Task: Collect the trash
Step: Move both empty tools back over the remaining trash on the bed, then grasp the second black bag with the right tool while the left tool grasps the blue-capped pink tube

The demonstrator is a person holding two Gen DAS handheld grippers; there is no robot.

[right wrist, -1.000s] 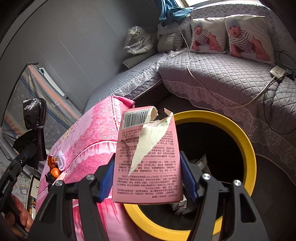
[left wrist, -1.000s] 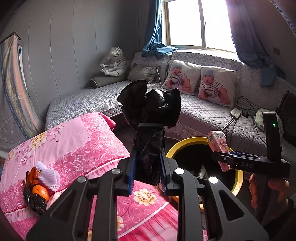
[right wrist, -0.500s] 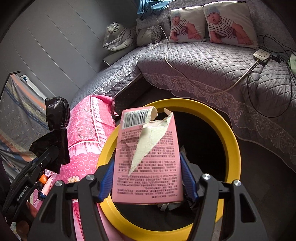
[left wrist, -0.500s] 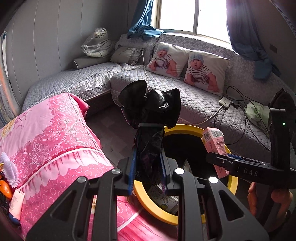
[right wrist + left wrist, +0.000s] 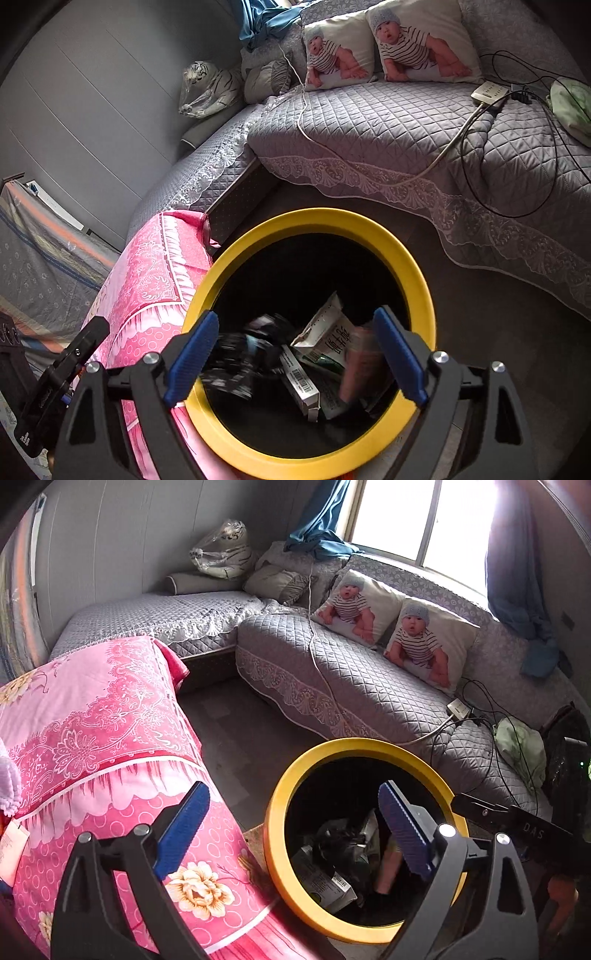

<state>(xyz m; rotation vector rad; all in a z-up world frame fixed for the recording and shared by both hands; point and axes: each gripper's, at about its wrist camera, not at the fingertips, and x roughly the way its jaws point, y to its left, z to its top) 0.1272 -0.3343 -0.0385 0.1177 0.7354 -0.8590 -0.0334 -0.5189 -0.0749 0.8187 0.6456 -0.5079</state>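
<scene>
Hovering over a round yellow-rimmed trash bin (image 5: 424, 295), both grippers are opening with nothing between their blue pads: the left gripper (image 5: 291, 827) and the right gripper (image 5: 295, 350). Inside the bin lie a blurred crumpled black plastic bag (image 5: 236, 362), a pink carton (image 5: 360, 369) and white wrappers (image 5: 328, 339)

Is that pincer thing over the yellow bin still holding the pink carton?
No: the right gripper has nothing between its opening jaws, and the pink carton shows as a blur inside the yellow-rimmed bin.
</scene>
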